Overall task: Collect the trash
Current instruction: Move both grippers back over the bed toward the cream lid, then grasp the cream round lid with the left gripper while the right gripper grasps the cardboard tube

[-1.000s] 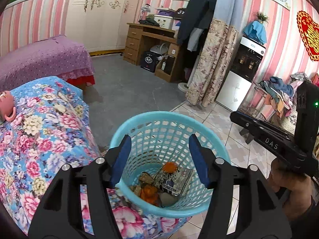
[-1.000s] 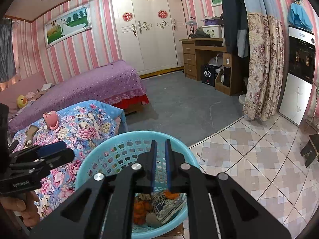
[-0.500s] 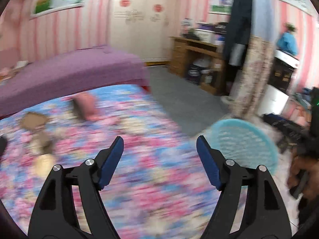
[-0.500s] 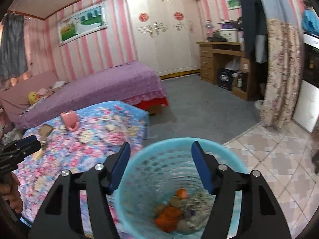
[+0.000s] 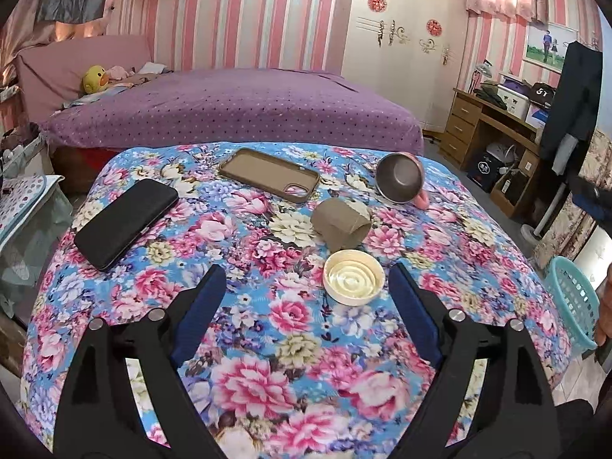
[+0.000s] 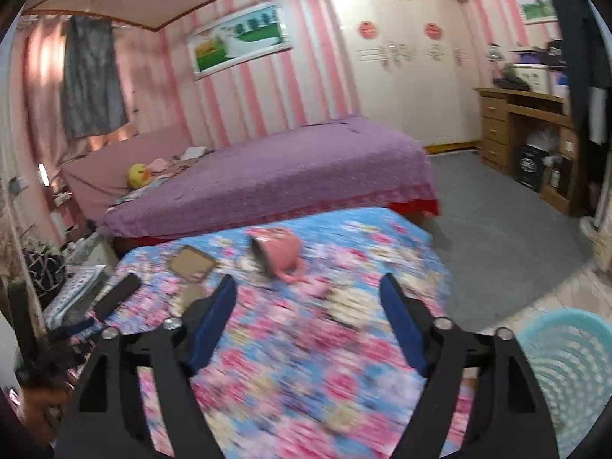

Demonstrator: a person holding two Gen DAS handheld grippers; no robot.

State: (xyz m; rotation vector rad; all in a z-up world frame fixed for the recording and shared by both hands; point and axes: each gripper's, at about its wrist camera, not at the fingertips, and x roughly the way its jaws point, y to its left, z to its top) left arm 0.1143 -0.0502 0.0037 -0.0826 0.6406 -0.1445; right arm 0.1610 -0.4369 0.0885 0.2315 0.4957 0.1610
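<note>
On the flowered tablecloth (image 5: 267, 348) lie a round white lid (image 5: 354, 281) and, just behind it, a crushed brown cardboard tube (image 5: 340, 225). My left gripper (image 5: 306, 271) hovers over the cloth with its jaws opening. The lid sits just ahead of its right finger, untouched. The teal trash basket (image 5: 573, 298) stands off the table's right edge. In the blurred right wrist view my right gripper (image 6: 309, 282) is also opening, with nothing between its fingers. It is above the cloth, with the basket (image 6: 566, 355) at its lower right.
A pink cup (image 5: 399, 183) lies on its side at the back right. A brown phone case (image 5: 269, 179) and a black phone (image 5: 126, 223) lie at the back left. A purple bed (image 5: 229, 111) runs behind the table, a wooden desk (image 5: 493, 130) stands at the right.
Both views have swung left from over the basket to the flowered table. The right gripper went from shut to wide apart; the left one spread wider.
</note>
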